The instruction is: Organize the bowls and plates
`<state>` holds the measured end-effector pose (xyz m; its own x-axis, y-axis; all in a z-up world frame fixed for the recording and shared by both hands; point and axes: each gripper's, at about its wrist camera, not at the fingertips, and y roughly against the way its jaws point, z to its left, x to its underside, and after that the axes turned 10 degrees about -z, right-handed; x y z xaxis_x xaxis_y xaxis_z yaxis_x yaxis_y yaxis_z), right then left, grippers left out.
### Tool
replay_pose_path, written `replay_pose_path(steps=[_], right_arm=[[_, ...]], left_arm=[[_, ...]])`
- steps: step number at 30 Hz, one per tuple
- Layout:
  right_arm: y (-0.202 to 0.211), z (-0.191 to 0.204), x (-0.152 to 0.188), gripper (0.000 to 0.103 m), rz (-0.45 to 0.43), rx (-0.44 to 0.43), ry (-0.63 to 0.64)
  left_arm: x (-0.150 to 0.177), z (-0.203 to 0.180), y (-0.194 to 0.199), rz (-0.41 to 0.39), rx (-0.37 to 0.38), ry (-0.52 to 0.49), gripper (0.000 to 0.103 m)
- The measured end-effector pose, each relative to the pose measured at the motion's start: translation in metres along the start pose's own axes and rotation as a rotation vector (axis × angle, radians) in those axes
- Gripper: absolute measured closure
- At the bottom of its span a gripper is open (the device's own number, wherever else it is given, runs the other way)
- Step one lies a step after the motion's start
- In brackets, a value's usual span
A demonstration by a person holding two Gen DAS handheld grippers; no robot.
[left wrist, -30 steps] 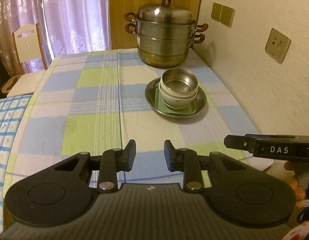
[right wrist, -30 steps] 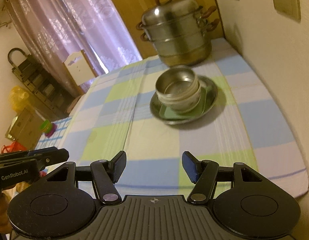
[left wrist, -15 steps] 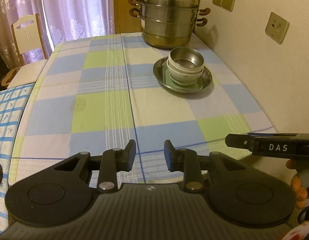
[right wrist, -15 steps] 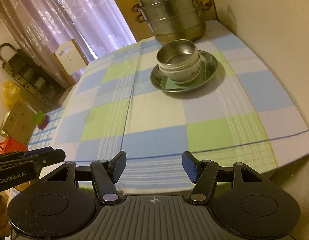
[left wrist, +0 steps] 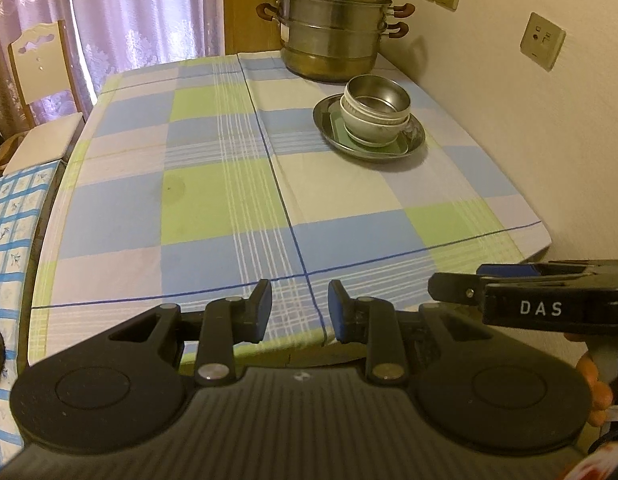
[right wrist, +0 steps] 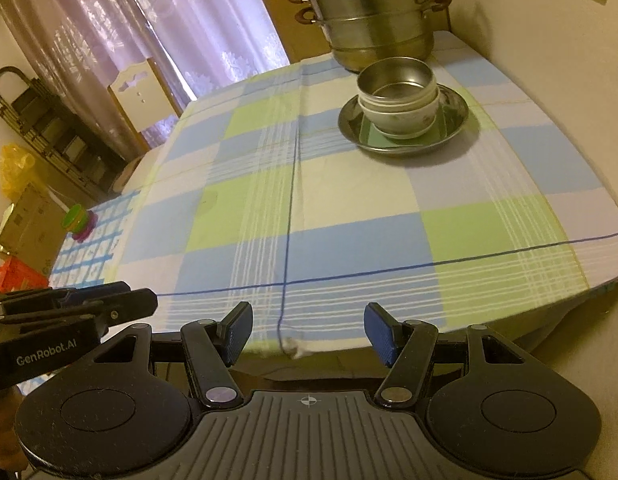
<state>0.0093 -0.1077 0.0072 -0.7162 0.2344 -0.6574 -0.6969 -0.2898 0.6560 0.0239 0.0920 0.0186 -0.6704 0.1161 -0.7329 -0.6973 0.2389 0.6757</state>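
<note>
Nested steel bowl and white bowls sit on a green square plate inside a round steel plate, just before the steamer pot. Left gripper and right gripper hang at the bench edge farthest from the pot, fingers parted, empty. Any remaining move should be slow and level, avoiding the stack.

Left gripper showing black plastic body, ribbed grey top, round discs, silver pivot screws, blue finger pads. Right gripper looking same, white "DAS" lettering on side. Skin showing bare at hand.
</note>
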Motion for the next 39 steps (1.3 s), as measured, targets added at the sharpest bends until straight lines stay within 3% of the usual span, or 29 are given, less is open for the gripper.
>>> replay_pose_path(steps=[12, 39], right_arm=[[-0.011, 0.034, 0.012, 0.041, 0.022, -0.009, 0.054], [-0.014, 0.039, 0.011, 0.041, 0.025, -0.011, 0.075]], left_arm=[[0.009, 0.018, 0.008, 0.002, 0.018, 0.014, 0.076], [0.012, 0.022, 0.01, 0.001, 0.02, 0.032, 0.076]])
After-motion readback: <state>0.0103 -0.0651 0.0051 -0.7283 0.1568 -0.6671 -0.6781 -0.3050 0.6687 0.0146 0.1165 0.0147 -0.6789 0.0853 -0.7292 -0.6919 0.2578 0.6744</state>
